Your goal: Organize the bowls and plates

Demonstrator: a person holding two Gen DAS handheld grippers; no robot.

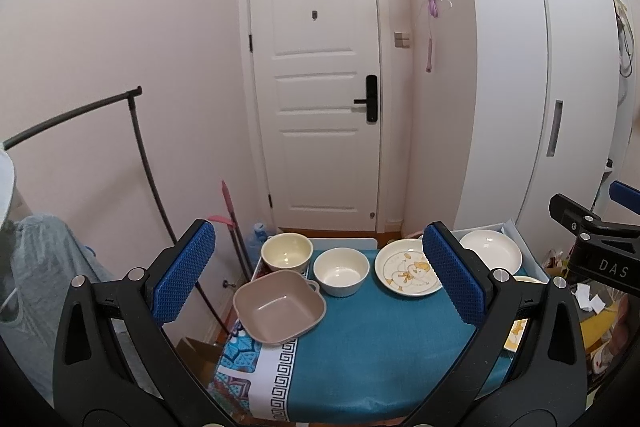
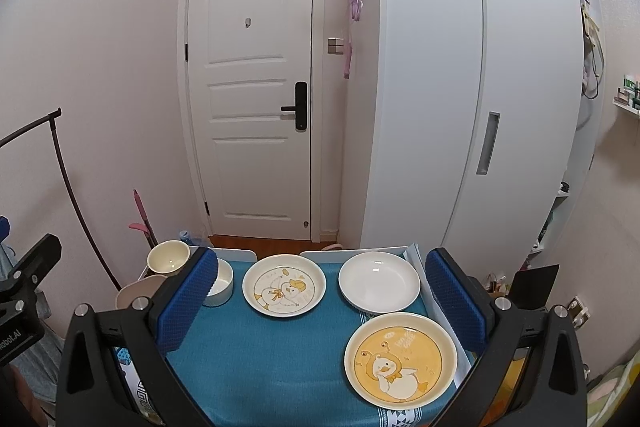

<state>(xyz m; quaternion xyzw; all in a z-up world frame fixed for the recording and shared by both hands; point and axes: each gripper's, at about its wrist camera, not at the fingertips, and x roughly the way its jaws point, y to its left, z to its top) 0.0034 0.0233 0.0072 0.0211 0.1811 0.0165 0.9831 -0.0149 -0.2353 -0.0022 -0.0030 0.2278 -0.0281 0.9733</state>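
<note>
On the blue-clothed table (image 1: 380,347) stand a pink square bowl (image 1: 280,307), a cream bowl (image 1: 287,251) behind it, a white bowl (image 1: 341,271), a duck-print plate (image 1: 408,273) and a plain white plate (image 1: 490,253). My left gripper (image 1: 320,273) hovers open above the near table edge with nothing between its fingers. In the right wrist view, a yellow duck plate (image 2: 400,359) lies nearest, with the white plate (image 2: 379,282) and the duck-print plate (image 2: 284,285) behind. My right gripper (image 2: 322,301) is open and empty above them.
A white door (image 1: 320,75) and a white wardrobe (image 1: 520,67) stand behind the table. A black clothes rail (image 1: 136,147) curves at the left beside pink-handled tools (image 1: 230,211). Clutter lies on the floor at the right (image 1: 596,307).
</note>
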